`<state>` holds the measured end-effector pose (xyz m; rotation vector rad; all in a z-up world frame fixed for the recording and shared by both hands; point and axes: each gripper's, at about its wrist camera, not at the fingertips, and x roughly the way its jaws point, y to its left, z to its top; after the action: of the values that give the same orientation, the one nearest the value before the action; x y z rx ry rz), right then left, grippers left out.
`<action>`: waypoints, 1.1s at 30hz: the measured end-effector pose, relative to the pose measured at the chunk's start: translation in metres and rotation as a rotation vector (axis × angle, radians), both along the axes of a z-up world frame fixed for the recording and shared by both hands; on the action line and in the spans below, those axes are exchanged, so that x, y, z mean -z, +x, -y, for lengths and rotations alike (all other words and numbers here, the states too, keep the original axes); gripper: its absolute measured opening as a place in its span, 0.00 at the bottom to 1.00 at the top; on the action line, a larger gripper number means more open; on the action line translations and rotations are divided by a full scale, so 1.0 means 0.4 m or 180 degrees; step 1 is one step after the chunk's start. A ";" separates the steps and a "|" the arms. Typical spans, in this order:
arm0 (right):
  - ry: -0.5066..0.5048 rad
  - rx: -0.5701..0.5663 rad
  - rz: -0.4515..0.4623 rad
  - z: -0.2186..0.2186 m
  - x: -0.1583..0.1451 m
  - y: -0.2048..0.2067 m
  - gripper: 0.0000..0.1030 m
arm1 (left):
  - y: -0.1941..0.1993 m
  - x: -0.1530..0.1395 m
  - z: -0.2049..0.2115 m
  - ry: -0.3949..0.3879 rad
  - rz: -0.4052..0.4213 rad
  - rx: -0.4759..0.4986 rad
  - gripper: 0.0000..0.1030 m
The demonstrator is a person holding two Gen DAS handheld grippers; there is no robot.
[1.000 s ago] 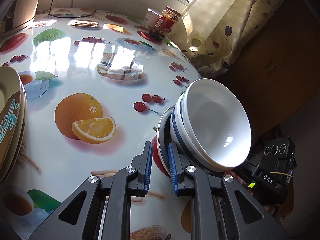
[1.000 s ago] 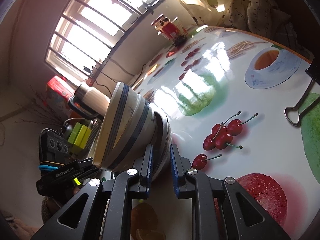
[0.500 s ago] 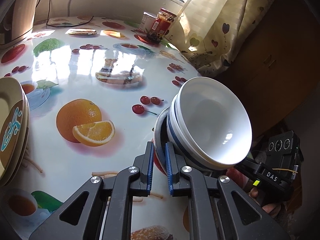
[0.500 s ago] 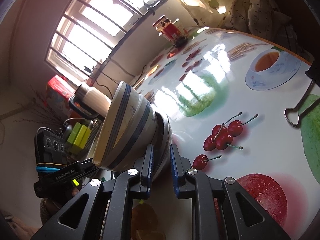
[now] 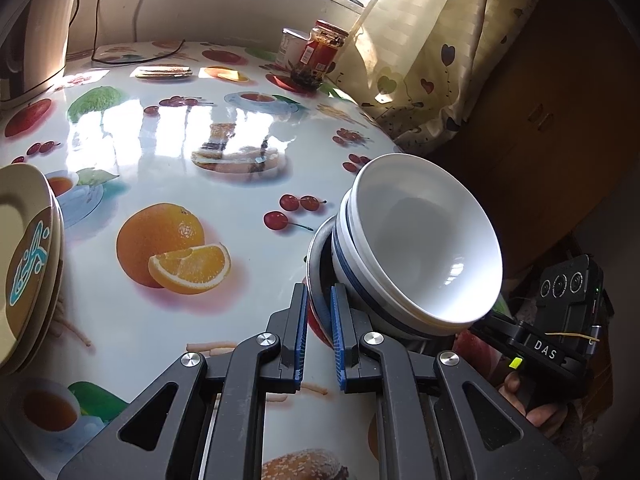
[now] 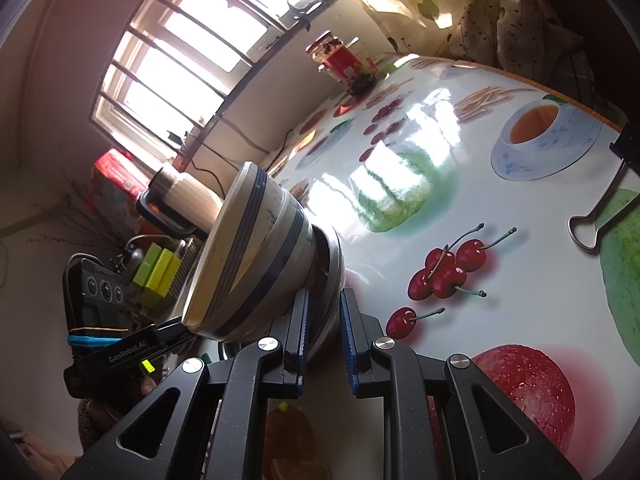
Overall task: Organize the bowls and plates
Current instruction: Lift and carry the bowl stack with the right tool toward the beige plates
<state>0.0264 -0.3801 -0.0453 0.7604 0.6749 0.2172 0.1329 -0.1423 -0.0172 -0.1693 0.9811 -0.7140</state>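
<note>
A grey plate [image 5: 316,256] carries stacked white bowls with blue bands [image 5: 420,240]. My left gripper [image 5: 319,300] is shut on the plate's rim, holding plate and bowls tilted above the table. My right gripper [image 6: 323,304] is shut on the same plate [image 6: 334,264] from the opposite side, with the bowls [image 6: 248,256] leaning left of its fingers. A stack of beige plates [image 5: 28,264] with a blue pattern stands at the left edge of the left wrist view.
The round table [image 5: 168,152] has a glossy fruit-print cloth. A red-labelled jar [image 5: 320,56] and a white tub [image 5: 290,46] stand at its far side by the curtain. A kettle [image 6: 184,200] and a binder clip [image 6: 600,216] show in the right wrist view.
The left gripper's jaws have closed further onto the plate rim. The plate and bowls have lifted slightly, and both views have pulled back a little.
</note>
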 end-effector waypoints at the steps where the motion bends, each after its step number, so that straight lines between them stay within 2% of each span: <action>1: -0.0008 -0.0002 0.0006 -0.001 0.000 0.000 0.16 | 0.000 0.000 0.000 -0.0001 -0.0003 -0.0003 0.10; 15: -0.0038 -0.0013 0.0023 -0.001 -0.002 0.001 0.16 | -0.003 -0.008 0.001 0.0019 0.0062 -0.0006 0.10; 33: -0.0107 0.0056 -0.0003 0.016 -0.014 0.028 0.16 | 0.012 0.005 -0.002 -0.0004 -0.0010 -0.0048 0.10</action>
<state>0.0377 -0.3864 -0.0398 0.7341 0.6709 0.1892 0.1376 -0.1414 -0.0193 -0.1789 0.9815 -0.7006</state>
